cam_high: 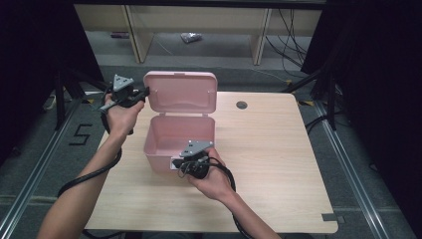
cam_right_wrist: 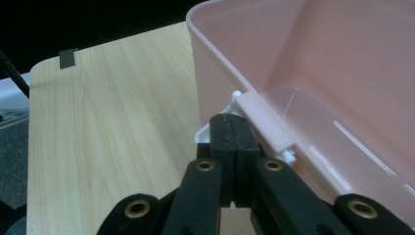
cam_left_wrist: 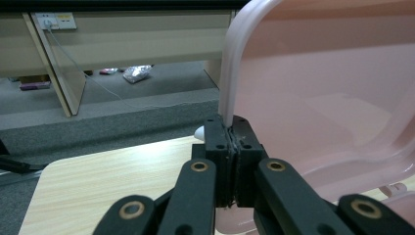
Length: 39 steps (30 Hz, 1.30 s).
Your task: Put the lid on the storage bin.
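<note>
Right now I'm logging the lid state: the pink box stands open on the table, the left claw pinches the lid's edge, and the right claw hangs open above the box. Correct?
One slip: the right claw is shut, pinching the white latch on the box's front wall, as the right gripper view shows. The left claw does pinch the lid's edge.

Black "5" [cam_high: 79, 135] – taped on the floor (left of table)

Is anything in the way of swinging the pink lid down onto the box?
Nothing visible: the box looks empty, and the left tool pinches only the lid edge. The right tool grips the white front latch.
</note>
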Motion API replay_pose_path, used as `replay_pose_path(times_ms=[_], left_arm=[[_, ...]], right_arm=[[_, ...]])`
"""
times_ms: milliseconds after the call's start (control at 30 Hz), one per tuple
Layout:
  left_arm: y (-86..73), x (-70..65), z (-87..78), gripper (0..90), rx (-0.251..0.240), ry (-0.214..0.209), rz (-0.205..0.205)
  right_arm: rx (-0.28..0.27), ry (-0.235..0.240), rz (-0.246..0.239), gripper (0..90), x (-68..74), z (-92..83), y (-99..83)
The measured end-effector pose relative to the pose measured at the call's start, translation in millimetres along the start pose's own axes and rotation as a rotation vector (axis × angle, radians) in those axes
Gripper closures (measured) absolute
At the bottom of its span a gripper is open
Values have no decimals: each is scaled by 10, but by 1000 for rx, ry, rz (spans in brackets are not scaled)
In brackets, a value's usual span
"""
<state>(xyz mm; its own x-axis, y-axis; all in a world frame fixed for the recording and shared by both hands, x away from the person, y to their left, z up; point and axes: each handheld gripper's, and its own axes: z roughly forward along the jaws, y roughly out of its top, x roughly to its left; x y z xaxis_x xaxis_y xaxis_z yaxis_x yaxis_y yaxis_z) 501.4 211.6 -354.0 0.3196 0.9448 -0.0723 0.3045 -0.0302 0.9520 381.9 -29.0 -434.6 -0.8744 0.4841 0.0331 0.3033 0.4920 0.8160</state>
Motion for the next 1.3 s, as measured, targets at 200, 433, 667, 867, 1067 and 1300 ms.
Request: replay_pose_path(times_ms=[200,433,667,867,1067,1300], left_arm=[[-21,-10,-44,881,-5,-1,15],[-44,-30,-88,880,-2,1,21],[-63,-38,-110,880,-8,2,24],[-77,-45,-128,880,-13,4,31],[-90,-60,-155,879,-14,5,35],[-98,-67,-171,879,-12,7,42]], right_arm=[[6,4,0,900,-3,-6,3],[10,1,-9,900,-9,-12,5],[0,1,-2,900,-2,0,0],[2,2,-1,900,-2,-1,2],[-2,3,-24,900,-12,4,7],[2,3,-22,900,-9,3,9]])
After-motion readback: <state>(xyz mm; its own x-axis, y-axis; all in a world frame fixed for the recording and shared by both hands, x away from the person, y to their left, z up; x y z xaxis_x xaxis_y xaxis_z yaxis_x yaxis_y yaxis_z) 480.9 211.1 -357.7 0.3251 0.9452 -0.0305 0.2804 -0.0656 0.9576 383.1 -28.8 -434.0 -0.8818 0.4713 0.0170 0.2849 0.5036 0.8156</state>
